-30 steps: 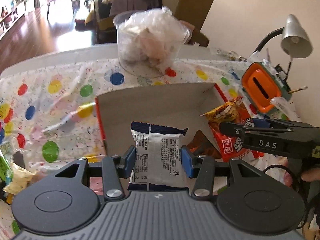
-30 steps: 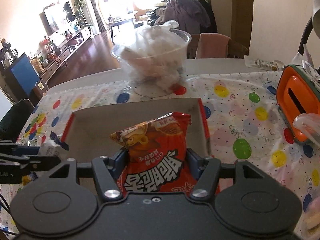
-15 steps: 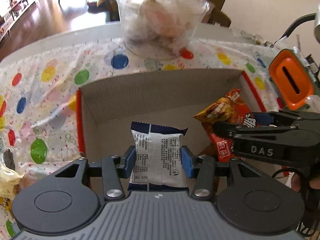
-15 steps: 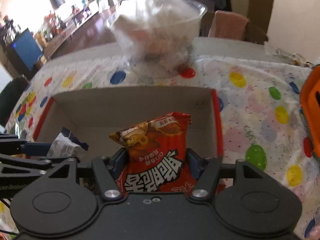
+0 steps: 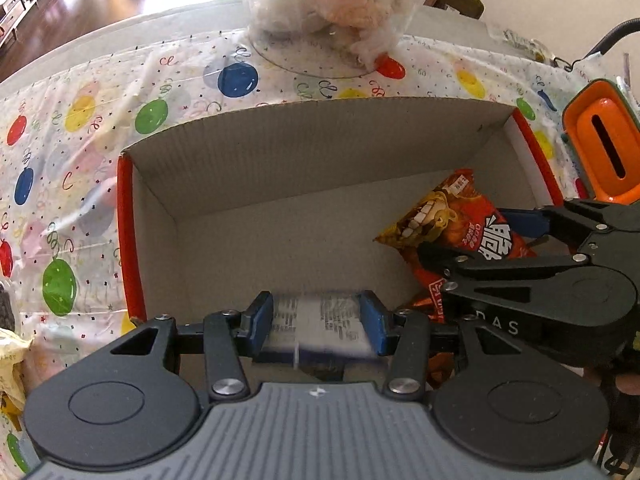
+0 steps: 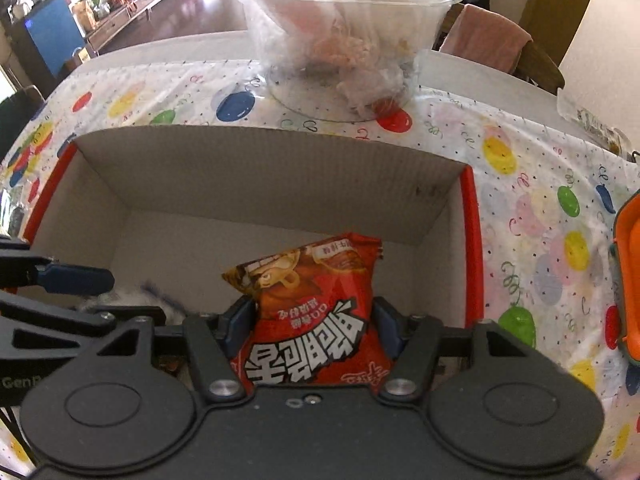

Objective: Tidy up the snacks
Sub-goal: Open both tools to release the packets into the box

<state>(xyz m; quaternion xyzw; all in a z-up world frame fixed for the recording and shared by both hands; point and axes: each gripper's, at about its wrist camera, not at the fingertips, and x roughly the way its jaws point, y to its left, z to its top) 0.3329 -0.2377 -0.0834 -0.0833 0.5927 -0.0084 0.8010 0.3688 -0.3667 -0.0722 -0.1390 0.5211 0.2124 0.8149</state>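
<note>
- Left gripper (image 5: 318, 322): pinching white snack pkt (image 5: 320, 326), blurred, low inside cardboard box (image 5: 280, 168).
- Right gripper (image 6: 314, 326): clamped on red snack bag (image 6: 316, 312), just right of left gripper, also over box floor.
- Clear tub (image 6: 344, 28) beyond box, ahead of both.

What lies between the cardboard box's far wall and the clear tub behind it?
Only bare balloon-print tablecloth separates the cardboard box from the clear tub, in the right wrist view.

"DAS" on right gripper (image 5: 516, 240) body, right of the left jaws; "Gen" on left gripper (image 6: 120, 292) body, left of the right jaws
</note>
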